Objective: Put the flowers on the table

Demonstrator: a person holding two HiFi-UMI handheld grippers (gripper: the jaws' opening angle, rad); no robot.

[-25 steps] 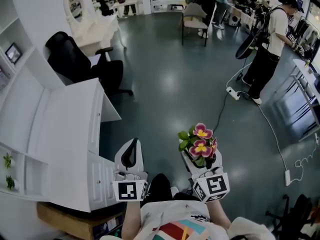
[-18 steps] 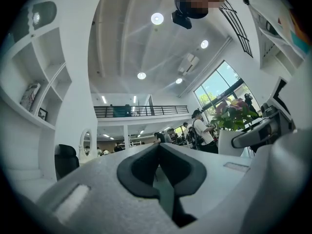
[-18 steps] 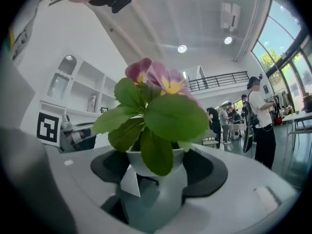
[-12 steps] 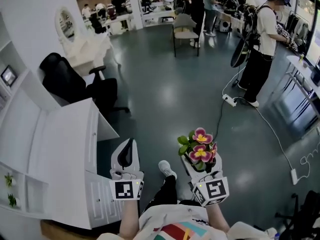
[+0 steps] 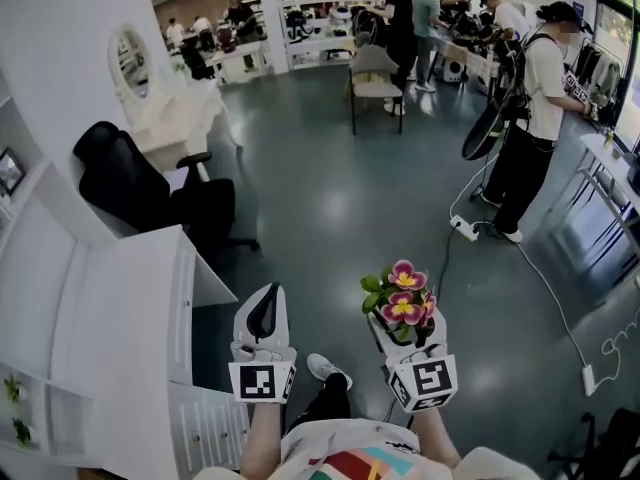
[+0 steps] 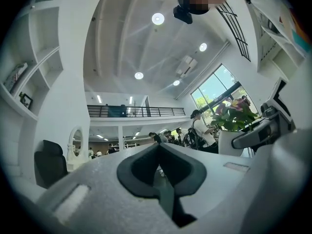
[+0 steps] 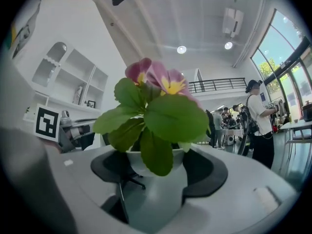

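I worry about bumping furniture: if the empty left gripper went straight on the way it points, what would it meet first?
Nothing close: the left gripper points across open grey floor; the black office chair sits off to its left. Depth is unclear.

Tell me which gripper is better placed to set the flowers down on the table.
Right. The right gripper has its jaws closed on the potted flowers, held upright. The left gripper is shut and empty.
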